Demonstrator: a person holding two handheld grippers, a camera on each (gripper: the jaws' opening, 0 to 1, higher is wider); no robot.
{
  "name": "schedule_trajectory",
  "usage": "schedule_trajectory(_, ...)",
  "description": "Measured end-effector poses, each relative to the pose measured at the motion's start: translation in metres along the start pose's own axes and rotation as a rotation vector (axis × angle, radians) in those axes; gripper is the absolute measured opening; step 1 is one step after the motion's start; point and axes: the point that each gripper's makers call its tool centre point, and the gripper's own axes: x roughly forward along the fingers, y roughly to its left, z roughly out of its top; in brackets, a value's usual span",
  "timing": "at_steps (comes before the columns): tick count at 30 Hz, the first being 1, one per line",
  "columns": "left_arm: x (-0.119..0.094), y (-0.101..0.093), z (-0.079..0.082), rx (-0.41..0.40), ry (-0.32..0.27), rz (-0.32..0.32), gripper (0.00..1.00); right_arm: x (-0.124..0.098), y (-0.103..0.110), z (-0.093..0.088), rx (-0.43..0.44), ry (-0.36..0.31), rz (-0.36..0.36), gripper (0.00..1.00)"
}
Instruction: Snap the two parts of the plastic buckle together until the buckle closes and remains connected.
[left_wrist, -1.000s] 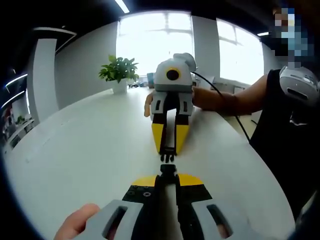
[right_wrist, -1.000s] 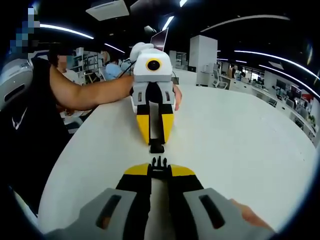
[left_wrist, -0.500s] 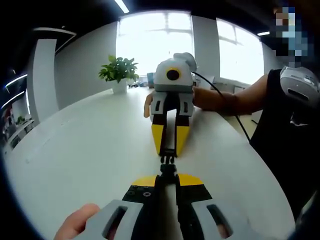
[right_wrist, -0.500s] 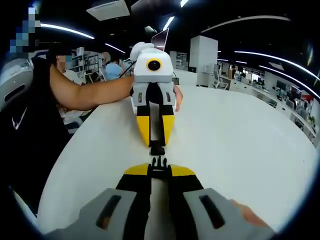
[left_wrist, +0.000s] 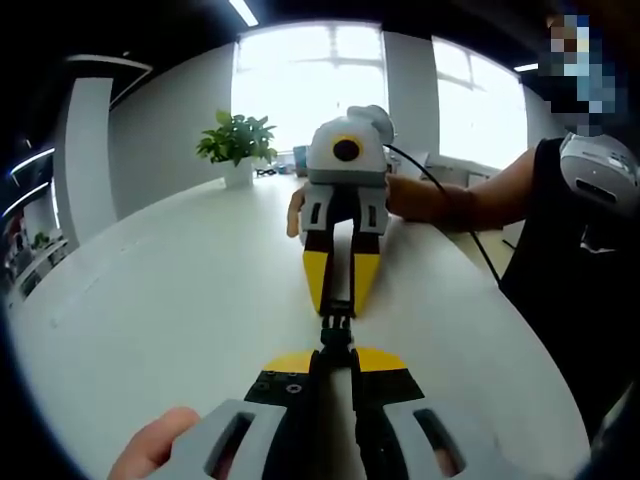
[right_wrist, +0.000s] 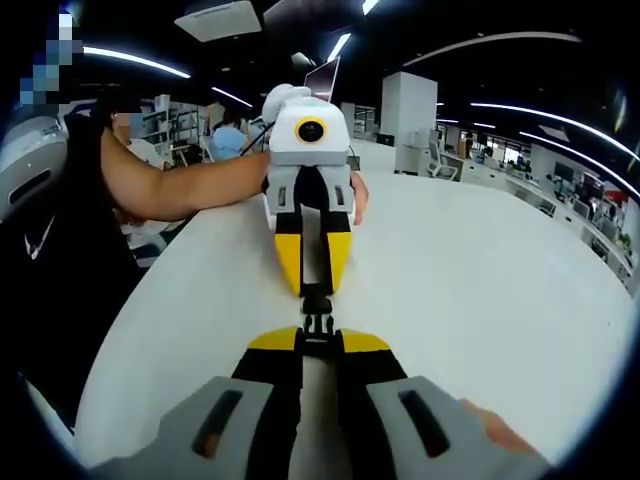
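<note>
The black socket half of the buckle (left_wrist: 336, 341) is pinched in my left gripper (left_wrist: 336, 353), whose jaws are shut on it. Facing it, my right gripper (left_wrist: 338, 303) holds the black pronged half (left_wrist: 337, 320), jaws shut. In the right gripper view the pronged half (right_wrist: 318, 325) sits in my right gripper (right_wrist: 318, 341) and meets the socket half (right_wrist: 316, 300) held by the left gripper (right_wrist: 314, 287). The two halves touch tip to tip just above the white table (left_wrist: 180, 290). Whether the prongs have latched cannot be told.
A potted plant (left_wrist: 238, 140) stands at the table's far end. A person's forearm (left_wrist: 465, 200) reaches in from the right behind the right gripper. A thumb (left_wrist: 152, 450) shows at the lower left. Office desks (right_wrist: 560, 190) lie beyond the table.
The two grippers have moved toward each other. The gap between the buckle halves has closed and the halves now touch.
</note>
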Motion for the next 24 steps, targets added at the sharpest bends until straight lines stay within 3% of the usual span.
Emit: schedule_trajectory(24,0.0012,0.0016,0.0006,0.002,-0.003,-0.009,0.11,0.0008,-0.0002,0.0015,-0.029,-0.008,0.002,0.12)
